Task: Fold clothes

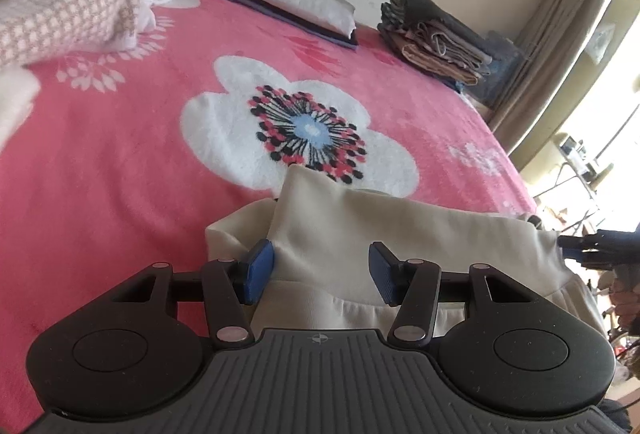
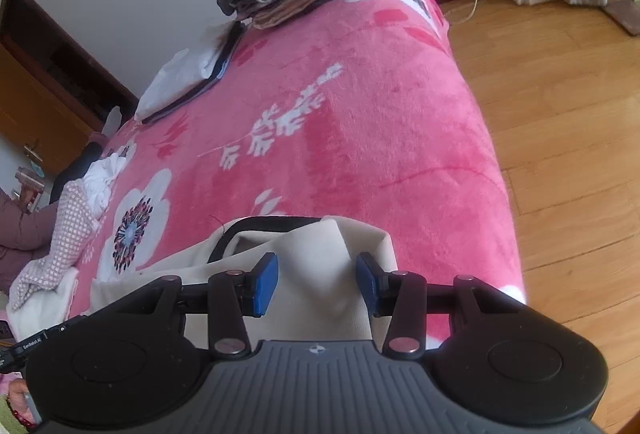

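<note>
Left wrist view: left hand-held gripper [image 1: 321,272] released, pads clear of the cream garment [image 1: 400,230] beneath, on the bed's [image 1: 120,154] near edge. Right hand-held gripper [image 2: 317,284] likewise released over it. Judged between folds; next needs fresh edge grips.

The bed's pink blanket [image 1: 120,154] is plush, fuzzy fleece with a matt nap; the cream garment [image 1: 360,234] near the front is smooth, matt knit cloth; the pink-and-white throw [image 1: 68,6] at far left looks coarse and woven; each hand-held gripper [image 1: 321,274] [image 2: 317,284] is matt black plastic with ribbed blue pads [image 1: 259,270]; the floor [image 2: 560,94] at right is glossy wood planks.
</note>
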### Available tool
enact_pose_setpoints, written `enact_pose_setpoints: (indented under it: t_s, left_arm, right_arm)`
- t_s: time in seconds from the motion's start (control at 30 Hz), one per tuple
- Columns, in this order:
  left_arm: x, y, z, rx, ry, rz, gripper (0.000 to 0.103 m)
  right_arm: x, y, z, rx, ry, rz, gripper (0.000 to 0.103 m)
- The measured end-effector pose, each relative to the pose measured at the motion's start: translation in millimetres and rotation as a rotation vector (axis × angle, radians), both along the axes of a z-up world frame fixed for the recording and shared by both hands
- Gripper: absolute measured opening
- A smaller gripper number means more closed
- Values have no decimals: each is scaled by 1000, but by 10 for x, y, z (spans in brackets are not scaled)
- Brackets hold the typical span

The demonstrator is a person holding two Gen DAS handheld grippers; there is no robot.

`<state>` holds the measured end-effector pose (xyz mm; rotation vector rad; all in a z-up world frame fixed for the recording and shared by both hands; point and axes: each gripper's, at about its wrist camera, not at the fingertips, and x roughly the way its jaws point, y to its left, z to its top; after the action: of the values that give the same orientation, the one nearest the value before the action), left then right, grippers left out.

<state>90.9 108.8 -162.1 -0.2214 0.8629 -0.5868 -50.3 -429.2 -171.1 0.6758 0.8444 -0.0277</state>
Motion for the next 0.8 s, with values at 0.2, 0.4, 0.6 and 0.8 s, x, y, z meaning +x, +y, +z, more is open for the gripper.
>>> enact_pose_setpoints:
  t_s: [0.2, 0.4, 0.6, 0.8]
  left_arm:
    - [172, 56, -76, -58, 70, -33, 53]
    - [271, 132, -144, -117, 112, -50, 42]
    - [123, 78, -64, -65, 46, -98, 31]
    - [174, -44, -98, -8, 24, -88, 46]
  right_arm:
    - [-112, -47, 23, 95, 17, 65, 47]
    - [-39, -57, 53, 69, 27, 73, 47]
    - [53, 36, 17, 31, 28, 92, 38]
    - [50, 7, 29, -11, 21, 47, 36]
